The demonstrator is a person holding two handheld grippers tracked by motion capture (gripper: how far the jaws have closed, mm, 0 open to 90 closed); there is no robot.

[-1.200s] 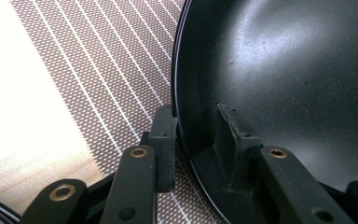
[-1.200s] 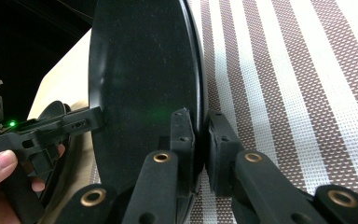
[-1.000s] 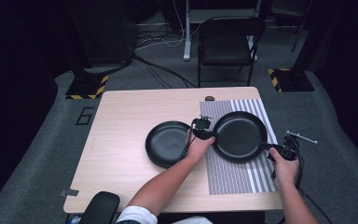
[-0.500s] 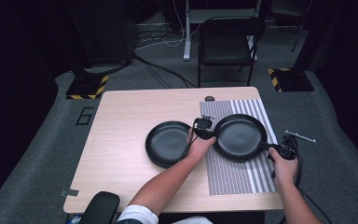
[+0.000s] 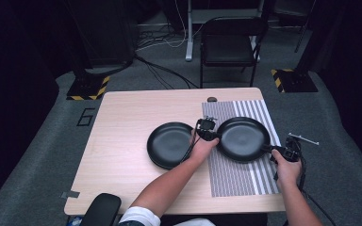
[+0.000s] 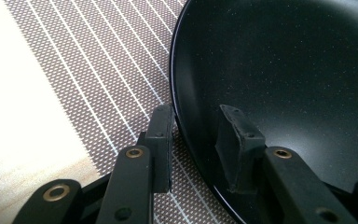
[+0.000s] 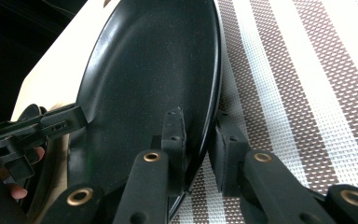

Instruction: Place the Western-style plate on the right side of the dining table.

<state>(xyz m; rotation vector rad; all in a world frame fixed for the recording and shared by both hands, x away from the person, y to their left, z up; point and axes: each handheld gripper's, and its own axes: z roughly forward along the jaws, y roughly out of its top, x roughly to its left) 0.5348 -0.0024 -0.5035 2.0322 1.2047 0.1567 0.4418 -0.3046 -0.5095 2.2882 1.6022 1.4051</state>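
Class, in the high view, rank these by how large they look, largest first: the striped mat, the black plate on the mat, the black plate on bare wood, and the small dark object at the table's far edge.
1. Striped mat.
2. Black plate on the mat and black plate on bare wood: they look alike, so no ranking between them.
3. Small dark object.

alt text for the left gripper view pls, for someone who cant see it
The left gripper straddles the rim of a black plate, one black jaw outside it and one inside, with a gap showing at the inner pad. The plate rests on a brown-and-white striped placemat, with pale wooden table at the left.
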